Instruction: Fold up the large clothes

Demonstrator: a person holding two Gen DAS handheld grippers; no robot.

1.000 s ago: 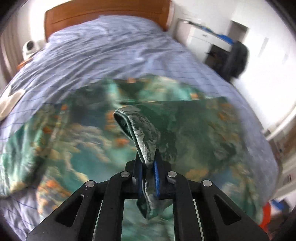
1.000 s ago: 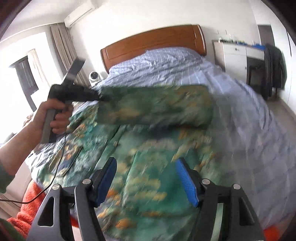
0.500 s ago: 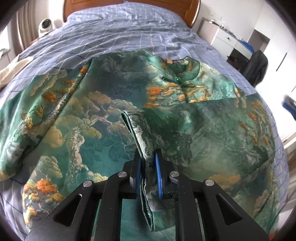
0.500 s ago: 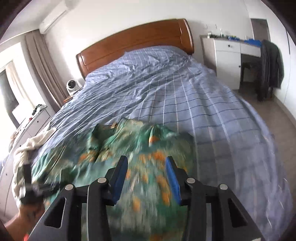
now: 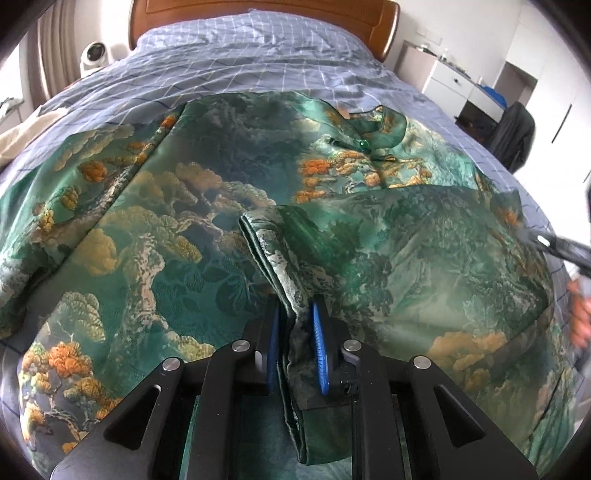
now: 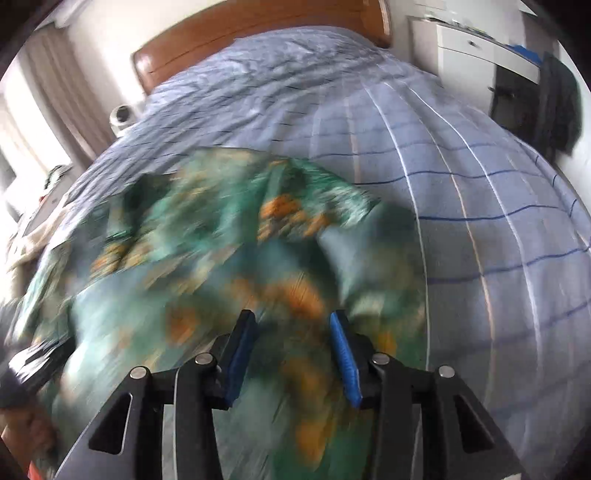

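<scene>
A large green garment [image 5: 192, 229] with orange and gold tree patterns lies spread on the blue checked bed [image 5: 258, 62]. Its right part is folded over toward the middle. My left gripper [image 5: 295, 332] is shut on the edge of that folded part, a thick green hem [image 5: 273, 258], just above the garment. The right gripper [image 5: 565, 251] shows blurred at the right edge of the left wrist view. In the right wrist view the garment [image 6: 221, 258] is motion-blurred, and my right gripper [image 6: 291, 332] is open and empty above its right side.
A wooden headboard [image 5: 258, 11] stands at the far end. A white round device [image 5: 94, 55] sits left of the bed. A white desk [image 5: 454, 88] and a dark chair [image 5: 513, 136] stand to the right. A cream cloth [image 5: 22, 133] lies at the left edge.
My left gripper has carried the held hem across and down toward the garment. My right gripper has swung over to the garment's right side and narrowed its jaws, still empty.
</scene>
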